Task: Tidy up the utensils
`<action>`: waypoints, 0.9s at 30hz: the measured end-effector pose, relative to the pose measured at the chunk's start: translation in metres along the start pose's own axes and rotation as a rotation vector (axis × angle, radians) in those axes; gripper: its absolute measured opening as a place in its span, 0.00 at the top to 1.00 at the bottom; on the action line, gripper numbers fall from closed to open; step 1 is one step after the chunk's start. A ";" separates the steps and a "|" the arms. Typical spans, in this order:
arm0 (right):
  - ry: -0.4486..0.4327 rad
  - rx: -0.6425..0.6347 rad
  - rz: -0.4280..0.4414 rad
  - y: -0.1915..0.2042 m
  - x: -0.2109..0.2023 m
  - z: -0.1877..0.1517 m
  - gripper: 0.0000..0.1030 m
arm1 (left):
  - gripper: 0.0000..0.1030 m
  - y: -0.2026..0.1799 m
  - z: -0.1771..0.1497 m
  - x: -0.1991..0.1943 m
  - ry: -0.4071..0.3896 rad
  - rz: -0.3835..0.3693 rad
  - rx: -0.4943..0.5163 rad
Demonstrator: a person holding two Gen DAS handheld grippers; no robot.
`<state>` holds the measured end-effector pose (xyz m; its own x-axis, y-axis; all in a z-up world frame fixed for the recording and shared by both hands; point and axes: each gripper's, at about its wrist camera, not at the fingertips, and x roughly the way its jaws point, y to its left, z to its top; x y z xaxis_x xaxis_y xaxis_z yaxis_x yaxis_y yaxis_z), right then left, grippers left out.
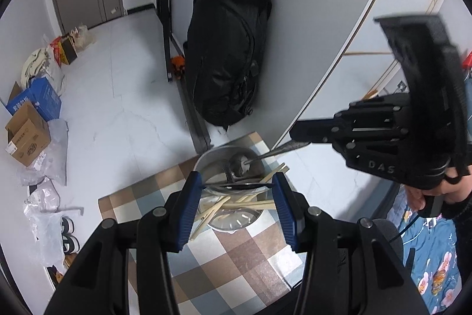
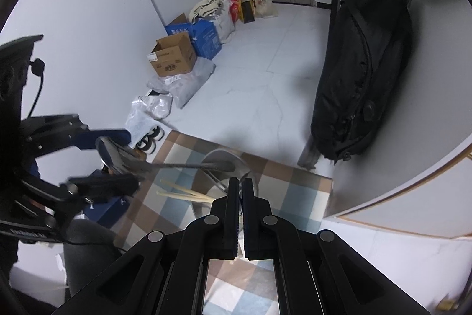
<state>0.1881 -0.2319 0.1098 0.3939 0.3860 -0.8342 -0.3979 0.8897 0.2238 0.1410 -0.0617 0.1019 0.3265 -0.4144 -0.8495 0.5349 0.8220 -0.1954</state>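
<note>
A metal pot (image 1: 218,158) stands on a checked tablecloth (image 1: 236,262), with a metal plate (image 1: 236,222) and several wooden chopsticks (image 1: 236,204) in front of it. My left gripper (image 1: 237,182) has its blue fingers (image 1: 188,208) wide apart and holds a long metal spoon (image 2: 165,166) crosswise between them, above the pot. My right gripper (image 2: 240,188) is shut on the handle of another metal spoon (image 1: 265,154) whose bowl rests in the pot (image 2: 224,167). The chopsticks also show in the right wrist view (image 2: 188,194).
A large black bag (image 1: 227,55) leans against the wall behind the table. Cardboard and blue boxes (image 2: 183,46), plastic bags and shoes (image 1: 69,235) lie on the floor at left. A floral blue cloth (image 1: 430,264) lies at right.
</note>
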 end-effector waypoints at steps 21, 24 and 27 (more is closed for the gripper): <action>0.030 0.239 0.149 -0.044 0.052 0.014 0.96 | 0.58 0.027 0.016 0.052 0.061 -0.038 -0.062; 0.007 0.304 0.182 -0.052 0.055 0.012 0.95 | 0.57 0.033 0.019 0.055 0.040 -0.034 -0.086; -0.043 0.389 0.242 -0.064 0.051 0.011 0.91 | 0.57 0.041 0.018 0.060 0.032 -0.049 -0.118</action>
<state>0.2429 -0.2662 0.0584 0.3655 0.5968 -0.7144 -0.1456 0.7946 0.5894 0.1966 -0.0601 0.0523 0.2763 -0.4445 -0.8521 0.4534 0.8420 -0.2923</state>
